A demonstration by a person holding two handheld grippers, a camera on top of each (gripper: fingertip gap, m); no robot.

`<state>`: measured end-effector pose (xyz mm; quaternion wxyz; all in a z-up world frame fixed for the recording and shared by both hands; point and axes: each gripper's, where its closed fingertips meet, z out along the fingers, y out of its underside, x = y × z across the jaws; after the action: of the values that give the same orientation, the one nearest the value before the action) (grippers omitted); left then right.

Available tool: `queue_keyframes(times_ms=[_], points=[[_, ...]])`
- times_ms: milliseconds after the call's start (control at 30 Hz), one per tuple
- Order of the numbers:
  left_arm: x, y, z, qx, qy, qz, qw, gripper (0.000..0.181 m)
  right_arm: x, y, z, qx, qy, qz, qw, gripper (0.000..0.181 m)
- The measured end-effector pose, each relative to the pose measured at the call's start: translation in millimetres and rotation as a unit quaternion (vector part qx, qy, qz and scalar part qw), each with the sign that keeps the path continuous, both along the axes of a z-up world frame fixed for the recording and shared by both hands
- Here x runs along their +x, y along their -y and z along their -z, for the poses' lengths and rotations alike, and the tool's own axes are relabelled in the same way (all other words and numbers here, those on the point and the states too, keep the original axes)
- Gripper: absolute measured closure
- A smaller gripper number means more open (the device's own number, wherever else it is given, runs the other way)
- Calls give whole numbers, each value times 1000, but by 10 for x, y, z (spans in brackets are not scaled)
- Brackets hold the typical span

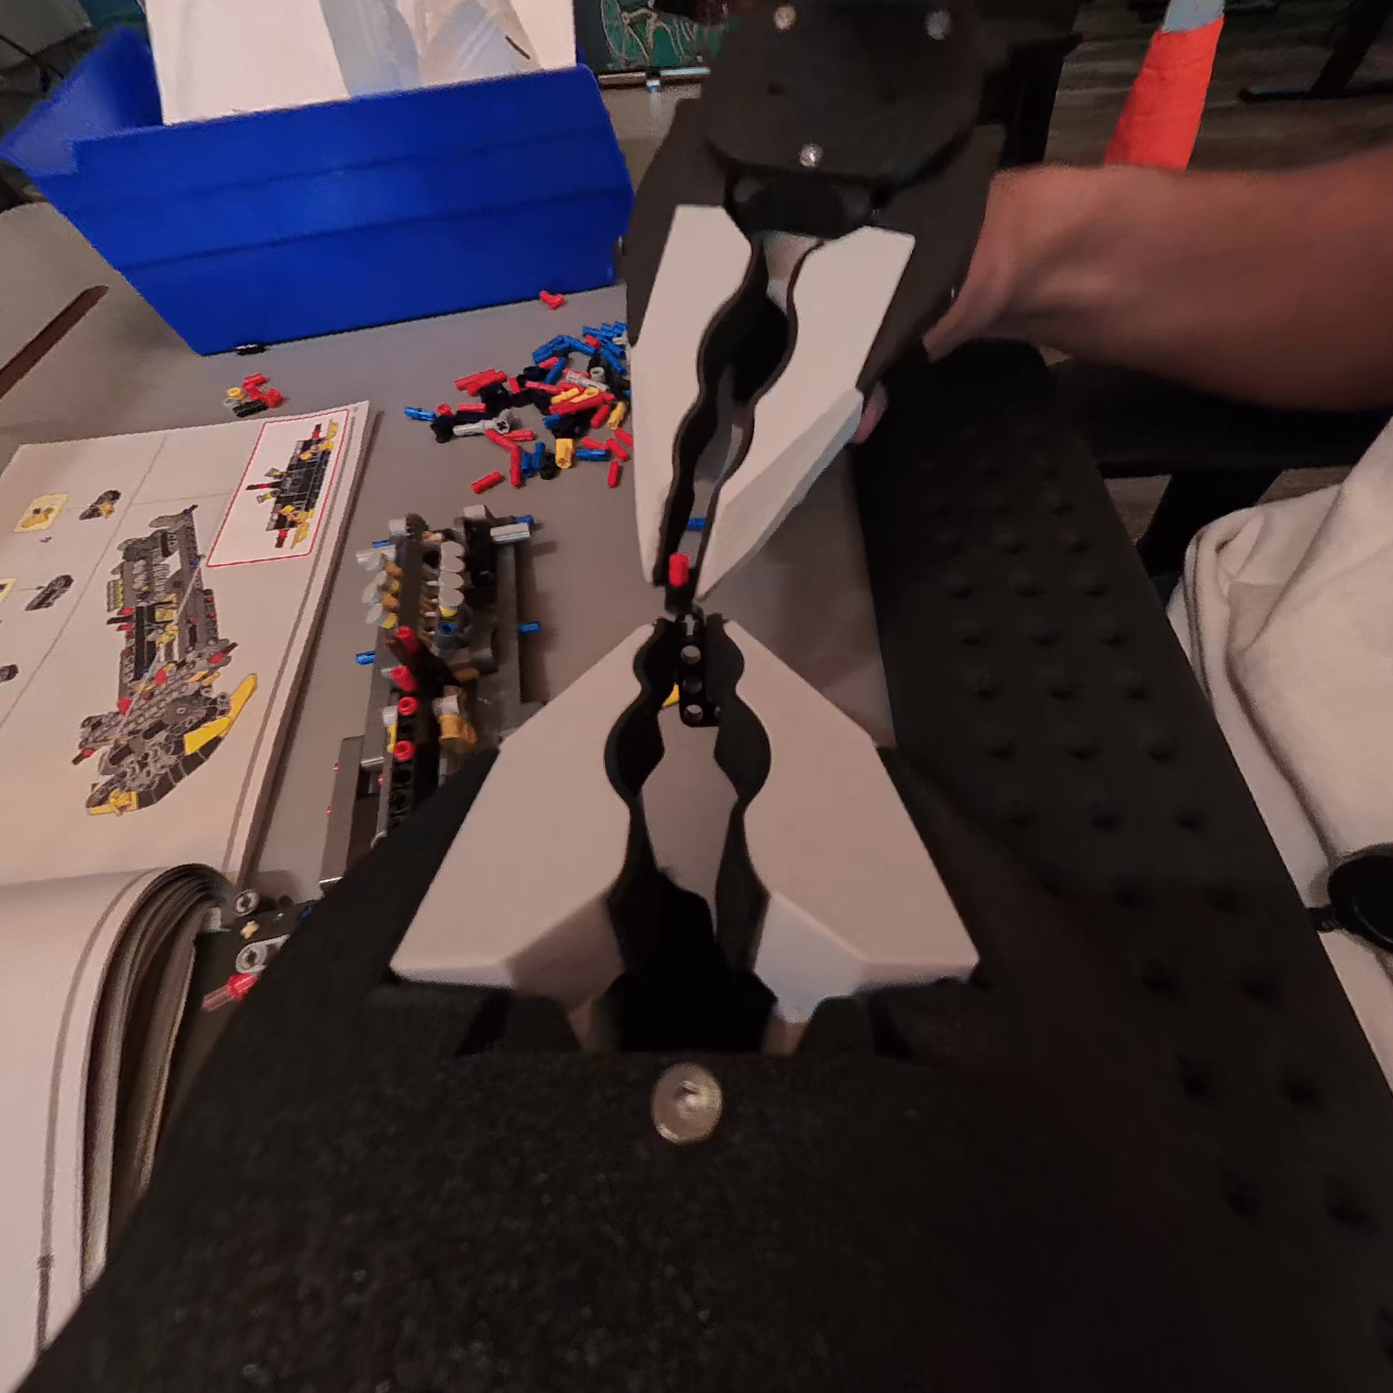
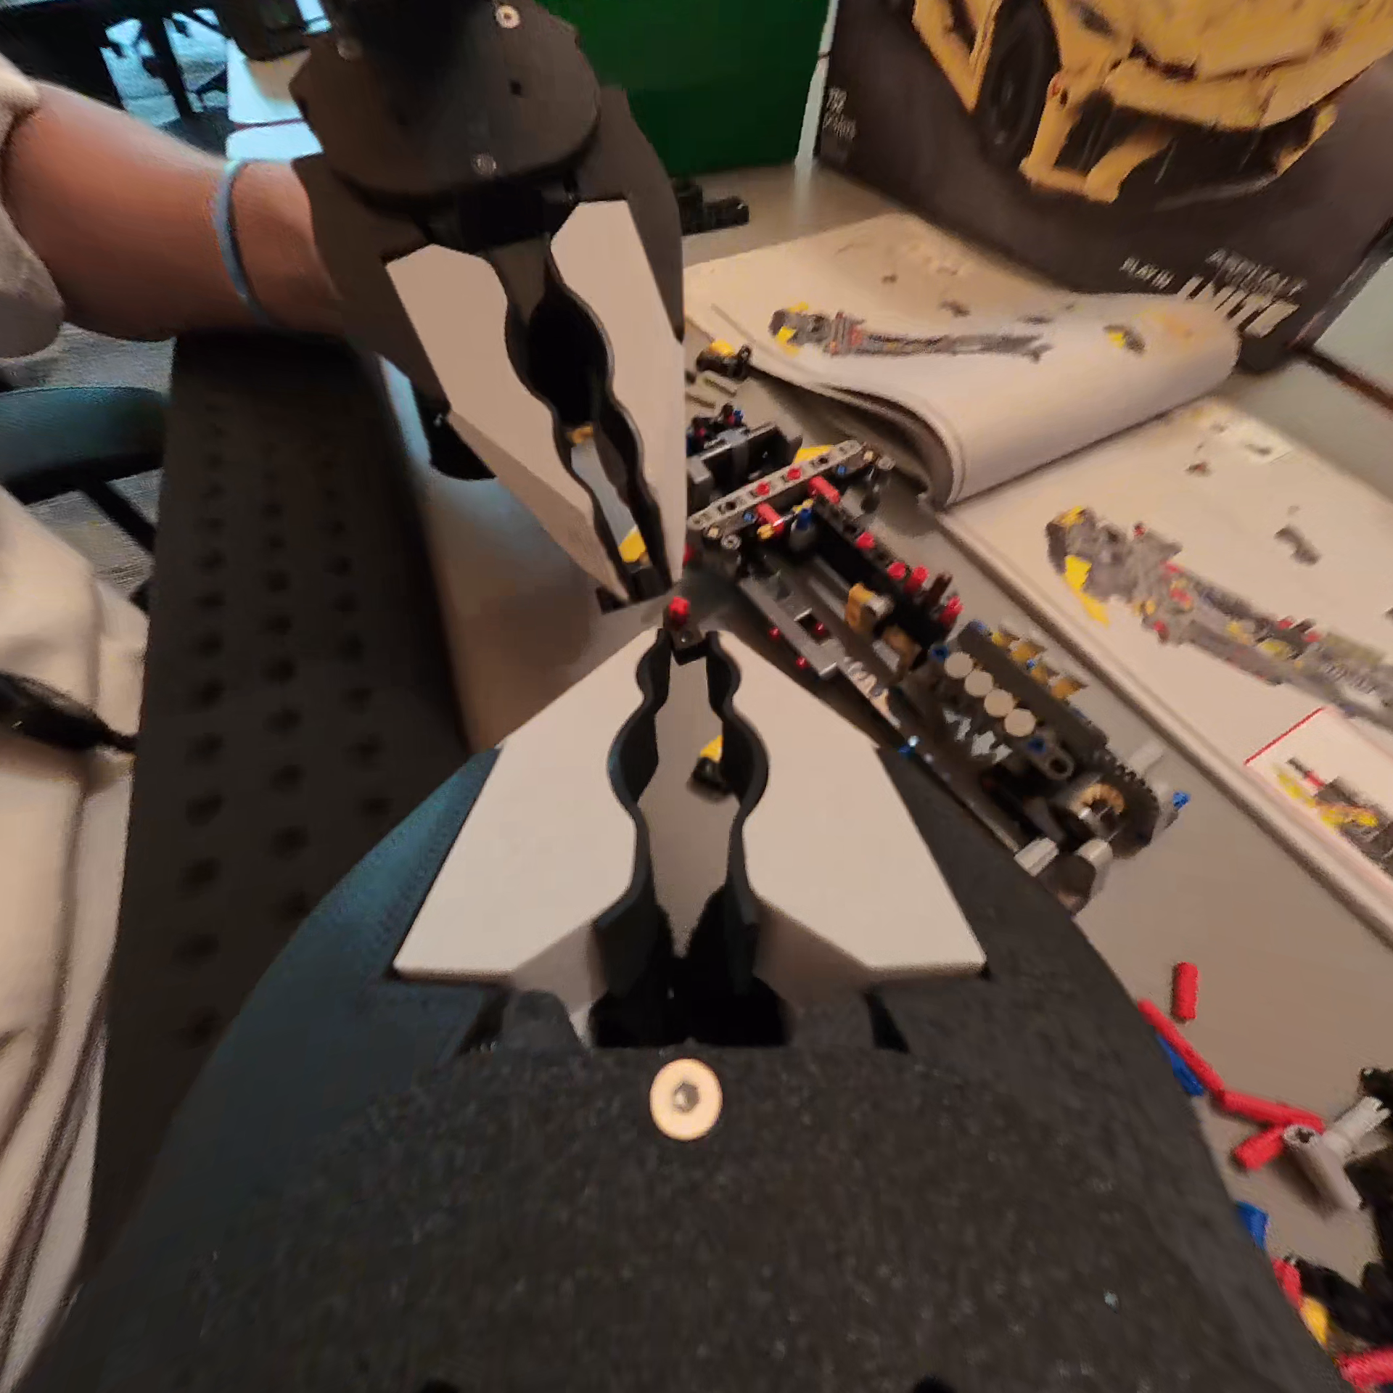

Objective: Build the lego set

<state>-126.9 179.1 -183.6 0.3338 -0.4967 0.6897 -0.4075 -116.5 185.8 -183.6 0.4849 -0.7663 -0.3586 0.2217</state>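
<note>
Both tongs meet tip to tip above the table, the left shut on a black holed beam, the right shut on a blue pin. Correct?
Not quite: the small plastic pin in the right tongs is red, as the left wrist view shows. The left tongs do grip the black holed beam.

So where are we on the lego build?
Done: a long chassis section sits assembled on the table beside the open manual.
In hand: the left gripper is shut on a black beam and the right gripper on a red pin, tips meeting to join them.
Left: a pile of loose pins is unused, and the chassis looks well short of the manual's picture.
</note>
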Motion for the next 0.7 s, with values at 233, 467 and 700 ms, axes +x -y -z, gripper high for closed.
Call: queue_keyframes(times_ms=[233,467,700], points=[[-36,-155,-152,-9,26,-22,999,175,-164,-193,96,-11,-26,19,999,173],[-85,-299,-244,-16,38,-38,998,175,-147,-260,-75,-32,-22,-8,999,173],[-90,-413,-276,7,51,-61,997,176,-161,-533,-176,28,1,24,999,173]])
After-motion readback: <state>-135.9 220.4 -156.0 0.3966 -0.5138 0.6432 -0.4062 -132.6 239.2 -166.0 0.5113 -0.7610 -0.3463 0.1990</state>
